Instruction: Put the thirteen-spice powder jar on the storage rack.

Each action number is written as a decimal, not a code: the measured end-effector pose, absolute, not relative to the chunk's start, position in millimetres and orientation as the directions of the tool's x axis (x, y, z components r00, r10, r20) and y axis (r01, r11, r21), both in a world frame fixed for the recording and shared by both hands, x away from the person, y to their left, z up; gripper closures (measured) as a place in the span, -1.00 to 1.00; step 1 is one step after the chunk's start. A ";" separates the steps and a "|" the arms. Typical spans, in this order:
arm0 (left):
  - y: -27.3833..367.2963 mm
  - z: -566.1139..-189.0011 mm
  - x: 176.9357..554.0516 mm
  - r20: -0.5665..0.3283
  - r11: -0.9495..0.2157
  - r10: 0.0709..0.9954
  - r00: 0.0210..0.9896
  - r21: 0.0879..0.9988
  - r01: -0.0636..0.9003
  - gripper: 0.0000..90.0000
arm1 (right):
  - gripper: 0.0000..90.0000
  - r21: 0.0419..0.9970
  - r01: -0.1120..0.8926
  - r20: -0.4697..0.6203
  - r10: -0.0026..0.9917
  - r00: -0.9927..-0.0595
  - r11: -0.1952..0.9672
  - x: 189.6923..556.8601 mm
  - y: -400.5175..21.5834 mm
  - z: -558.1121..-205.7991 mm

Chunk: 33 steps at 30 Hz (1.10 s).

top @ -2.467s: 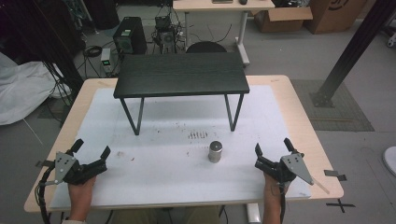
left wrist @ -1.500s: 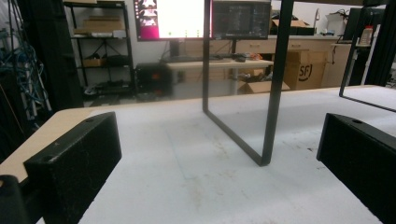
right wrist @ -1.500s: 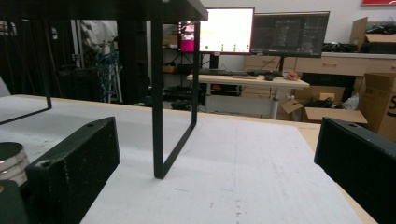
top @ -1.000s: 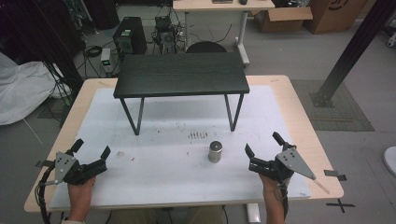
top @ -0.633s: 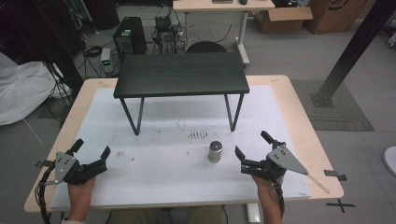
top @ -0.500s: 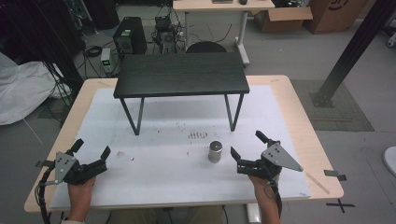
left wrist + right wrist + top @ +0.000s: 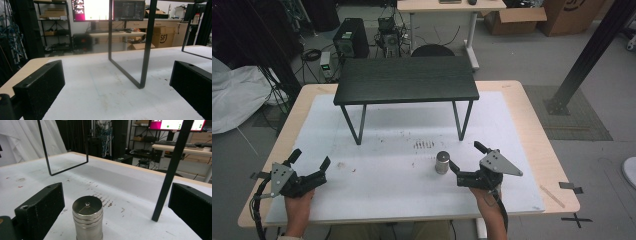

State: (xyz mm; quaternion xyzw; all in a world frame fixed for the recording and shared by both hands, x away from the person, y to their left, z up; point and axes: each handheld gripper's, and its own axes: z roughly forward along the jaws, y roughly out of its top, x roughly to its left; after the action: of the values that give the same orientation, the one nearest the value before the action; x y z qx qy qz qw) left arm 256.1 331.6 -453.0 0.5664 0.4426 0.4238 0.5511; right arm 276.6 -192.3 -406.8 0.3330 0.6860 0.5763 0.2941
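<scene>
**On the white mat: one steel canister, two open grippers**

At the centre of the high view we record a metal canister (image 7: 442,162), cylindrical, ribbed, with a small knob on its flat lid. It stands upright on the white mat (image 7: 387,185) that covers the wooden table (image 7: 532,125), just below a patch of dark specks (image 7: 423,145).

At 3 o'clock of the canister we list the right gripper (image 7: 465,161), held in a hand (image 7: 484,197). Its jaws are spread wide and hold nothing. In the right gripper view the canister (image 7: 87,218) stands between the jaws, nearer the left one, touching neither.

At 12 o'clock of the canister we note a small black table (image 7: 406,79) on thin metal legs; one leg (image 7: 463,120) stands near the canister.

At 8 o'clock of the mat we enter the left gripper (image 7: 310,161), held in the other hand (image 7: 298,205), well apart from the canister. Its jaws are likewise spread wide and empty; in the left gripper view they frame bare mat (image 7: 105,100) and a leg loop (image 7: 140,62).
</scene>
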 end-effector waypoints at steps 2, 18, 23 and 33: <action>331.6 -453.0 256.1 -0.008 0.000 0.968 0.249 0.999 0.034 -0.99 | -0.99 0.985 0.125 -0.018 0.786 -0.618 0.120 277.8 -189.3 -407.6; 331.5 -453.1 255.7 -0.009 0.001 0.969 0.249 1.000 0.030 -0.99 | -0.99 0.968 0.171 -0.022 0.745 -0.667 0.182 284.3 -171.6 -414.6; 331.9 -453.1 255.5 -0.008 0.000 0.968 0.249 1.000 0.029 -0.99 | -0.98 0.961 0.191 -0.019 0.734 -0.679 0.201 286.4 -166.0 -418.7; 331.8 -453.1 255.4 -0.008 0.001 0.968 0.249 1.000 0.028 -0.99 | -0.98 0.949 0.214 -0.021 0.724 -0.690 0.231 290.8 -157.1 -424.7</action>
State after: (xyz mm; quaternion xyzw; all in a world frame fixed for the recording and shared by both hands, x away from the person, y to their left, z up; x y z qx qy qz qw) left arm 255.4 331.8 -453.1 0.5647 0.4414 0.4251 0.5528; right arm 290.8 -157.1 -424.7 0.3135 0.7474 0.5351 0.2384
